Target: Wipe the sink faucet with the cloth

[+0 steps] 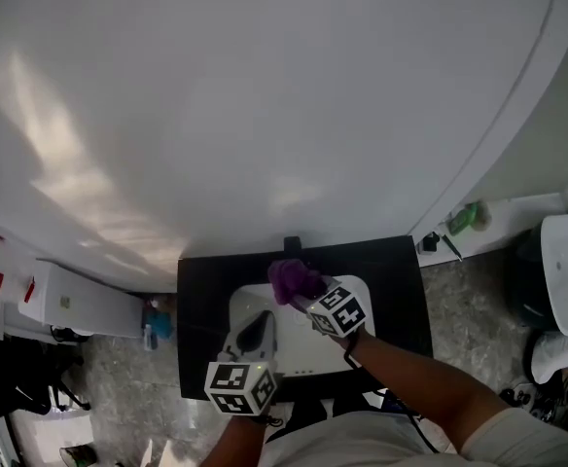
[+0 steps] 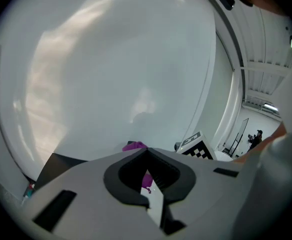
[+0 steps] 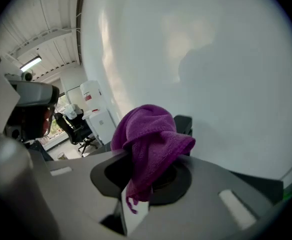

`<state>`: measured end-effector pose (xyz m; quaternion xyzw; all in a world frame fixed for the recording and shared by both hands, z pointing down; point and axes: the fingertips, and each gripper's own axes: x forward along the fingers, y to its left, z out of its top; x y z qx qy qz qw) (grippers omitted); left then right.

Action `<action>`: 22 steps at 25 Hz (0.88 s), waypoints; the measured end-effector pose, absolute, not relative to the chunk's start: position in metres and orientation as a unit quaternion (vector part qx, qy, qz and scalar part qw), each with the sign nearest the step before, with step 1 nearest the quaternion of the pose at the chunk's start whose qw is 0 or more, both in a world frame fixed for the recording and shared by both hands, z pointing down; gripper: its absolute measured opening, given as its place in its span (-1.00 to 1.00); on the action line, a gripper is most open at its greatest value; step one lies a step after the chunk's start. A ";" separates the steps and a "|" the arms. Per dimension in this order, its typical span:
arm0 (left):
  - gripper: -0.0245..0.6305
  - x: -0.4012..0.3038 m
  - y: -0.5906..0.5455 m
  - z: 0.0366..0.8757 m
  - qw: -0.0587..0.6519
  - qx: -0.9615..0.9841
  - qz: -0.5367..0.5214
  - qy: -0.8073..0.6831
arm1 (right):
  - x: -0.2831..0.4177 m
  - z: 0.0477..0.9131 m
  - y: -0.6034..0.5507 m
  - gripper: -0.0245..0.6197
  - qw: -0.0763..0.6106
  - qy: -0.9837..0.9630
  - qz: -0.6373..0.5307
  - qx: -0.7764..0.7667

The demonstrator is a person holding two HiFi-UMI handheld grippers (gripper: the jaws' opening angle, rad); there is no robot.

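In the head view a purple cloth (image 1: 294, 280) is bunched in my right gripper (image 1: 301, 292), which is shut on it. It hangs just in front of the black faucet (image 1: 292, 245) at the back of the white sink (image 1: 301, 346); I cannot tell whether they touch. In the right gripper view the cloth (image 3: 151, 144) drapes over the jaws and hides most of the faucet (image 3: 185, 124). My left gripper (image 1: 257, 325) hovers over the sink's left half, jaws together and holding nothing. In the left gripper view the cloth (image 2: 134, 146) peeks over the shut jaws.
The sink sits in a black counter (image 1: 401, 290) against a large white curved wall (image 1: 284, 95). A green bottle (image 1: 469, 217) lies on a white ledge to the right. White cabinets (image 1: 70, 300) stand at the left, and a blue item (image 1: 158, 321) is on the floor.
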<state>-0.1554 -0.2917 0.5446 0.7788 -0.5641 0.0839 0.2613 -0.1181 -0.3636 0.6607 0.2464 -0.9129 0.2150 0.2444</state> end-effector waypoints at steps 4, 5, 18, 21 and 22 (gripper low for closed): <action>-0.91 -0.149 -0.296 0.539 0.254 0.783 0.085 -0.561 | -0.113 0.626 -0.439 -0.71 0.202 -0.913 0.179 0.306; -0.91 -0.149 -0.296 0.539 0.255 0.783 0.086 -0.561 | -0.114 0.627 -0.456 -0.71 0.207 -0.910 0.179 0.311; -0.91 -0.170 -0.292 0.552 0.260 0.779 0.088 -0.564 | -0.122 0.705 -0.344 -0.71 0.265 -0.903 0.207 0.269; -0.91 -0.172 -0.290 0.552 0.254 0.778 0.092 -0.568 | -0.128 0.711 -0.385 -0.71 0.275 -0.898 0.182 0.290; -0.90 -0.174 -0.289 0.552 0.254 0.777 0.093 -0.569 | -0.131 0.715 -0.391 -0.70 0.276 -0.898 0.180 0.290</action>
